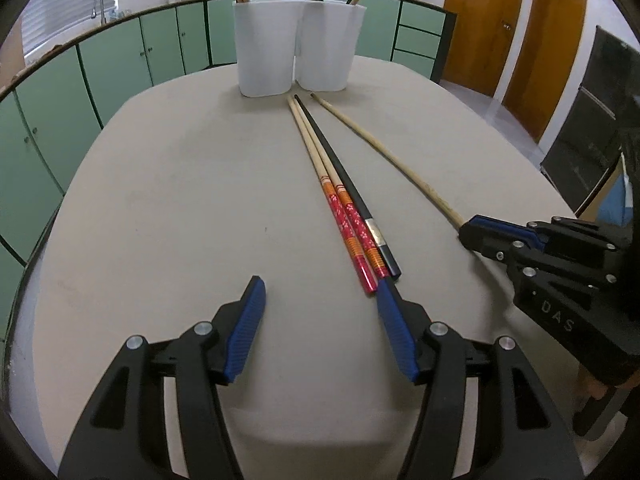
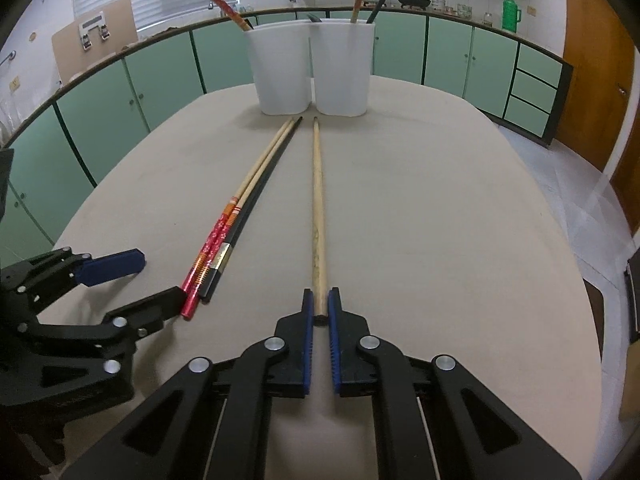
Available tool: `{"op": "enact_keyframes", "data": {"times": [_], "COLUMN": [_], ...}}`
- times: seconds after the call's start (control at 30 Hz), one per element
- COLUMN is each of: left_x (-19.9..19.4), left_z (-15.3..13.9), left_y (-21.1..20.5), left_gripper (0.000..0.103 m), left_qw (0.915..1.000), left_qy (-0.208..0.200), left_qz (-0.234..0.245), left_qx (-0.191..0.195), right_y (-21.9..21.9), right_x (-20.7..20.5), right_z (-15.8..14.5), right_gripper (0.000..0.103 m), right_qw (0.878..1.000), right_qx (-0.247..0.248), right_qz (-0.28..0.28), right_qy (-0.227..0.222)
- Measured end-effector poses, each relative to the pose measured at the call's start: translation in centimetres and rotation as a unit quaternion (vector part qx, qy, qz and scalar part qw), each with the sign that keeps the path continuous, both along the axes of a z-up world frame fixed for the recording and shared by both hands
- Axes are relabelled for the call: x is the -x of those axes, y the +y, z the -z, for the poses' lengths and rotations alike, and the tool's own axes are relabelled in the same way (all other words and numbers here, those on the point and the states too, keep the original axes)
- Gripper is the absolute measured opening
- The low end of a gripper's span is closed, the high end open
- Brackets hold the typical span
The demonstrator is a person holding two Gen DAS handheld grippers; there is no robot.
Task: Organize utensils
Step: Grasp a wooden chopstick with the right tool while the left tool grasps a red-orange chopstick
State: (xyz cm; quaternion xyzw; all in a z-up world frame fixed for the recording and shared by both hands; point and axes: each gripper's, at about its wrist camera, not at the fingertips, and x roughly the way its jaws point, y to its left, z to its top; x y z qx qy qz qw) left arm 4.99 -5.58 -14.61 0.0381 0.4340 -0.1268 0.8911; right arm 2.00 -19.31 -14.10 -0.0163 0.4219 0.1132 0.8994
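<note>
While gripped: plain chopstick [image 2: 318, 216] is pinched at its near end by right claw [image 2: 319, 304]
Axis: pointed straight at cups [image 2: 312, 76] (dead ahead)
Left claw [image 1: 320, 300]: held open, beside bundle [image 1: 344, 208]

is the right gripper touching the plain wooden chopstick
Touching. The right wrist view shows the right gripper with both blue pads closed against the plain wooden chopstick, no gap.

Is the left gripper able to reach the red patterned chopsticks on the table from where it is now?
Probably yes. The left gripper is open, and its right finger already sits at the near ends of the red patterned chopsticks. Nothing lies between them; the black chopstick alongside might get caught too.
</note>
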Motion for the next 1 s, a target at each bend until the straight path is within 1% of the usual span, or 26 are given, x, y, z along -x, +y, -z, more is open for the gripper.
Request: {"op": "enact_keyframes", "data": {"times": [0.07,0.13,0.23,0.33,0.47,0.53,0.6,0.63,0.67,0.7,0.73,0.87,1.0], "left_x": [-0.1,-0.2,-0.2,-0.3,-0.6,-0.7,-0.8,-0.8,-0.9,-0.9,-1.0,-0.9,-0.7], "left_z": [0.0,0.0,-0.2,-0.3,-0.3,-0.3,-0.3,-0.3,-0.3,-0.3,-0.2,-0.3,-0.5], "left_y": [-0.1,0.4,1.3,1.3,0.6,0.5,0.4,0.3,0.3,0.3,0.1,-0.2,0.1], "left_gripper": [0.058,0.058,0.057,0.057,0.055,0.048,0.033,0.029,0.017,0.009,0.006,0.005,0.005], "left_qw": [1.0,0.9997,0.9993,0.9991,0.9992,0.9993,0.9993,0.9994,0.9994,0.9995,0.9995,0.9996,0.9994], "left_qy": [-0.001,-0.001,0.0,0.0,-0.001,-0.003,-0.003,-0.004,-0.003,-0.002,-0.001,-0.005,-0.009], "left_qz": [-0.006,-0.022,-0.037,-0.041,-0.039,-0.038,-0.037,-0.035,-0.033,-0.031,-0.028,-0.028,-0.034], "left_qx": [-0.004,-0.006,0.001,0.006,0.005,0.005,0.006,0.008,0.009,0.01,0.011,0.003,0.004], "right_y": [0.0,-0.1,-0.1,0.1,0.0,-0.2,-0.2,-0.2,-0.1,-0.1,-0.2,-0.3,-0.4], "right_x": [-0.1,-0.1,-0.1,0.1,0.1,-0.1,-0.2,-0.2,-0.2,-0.2,-0.3,-0.3,-0.3], "right_z": [0.0,0.0,0.0,0.0,0.0,0.0,0.0,0.0,0.0,0.0,0.0,0.1,0.0], "right_gripper": [0.007,0.007,0.007,0.008,0.008,0.008,0.008,0.008,0.008,0.007,0.007,0.007,0.006], "right_qw": [1.0,1.0,1.0,1.0,1.0,1.0,1.0,1.0,1.0,1.0,1.0,1.0,1.0], "right_qx": [-0.001,-0.002,-0.004,-0.002,-0.005,-0.012,-0.014,-0.014,-0.012,-0.012,-0.013,-0.02,-0.026], "right_qz": [0.0,0.0,-0.002,-0.008,-0.009,-0.01,-0.011,-0.011,-0.012,-0.012,-0.012,-0.012,-0.011], "right_qy": [0.0,0.001,0.001,0.0,0.001,0.004,0.005,0.005,0.004,0.004,0.004,0.005,0.004]}}
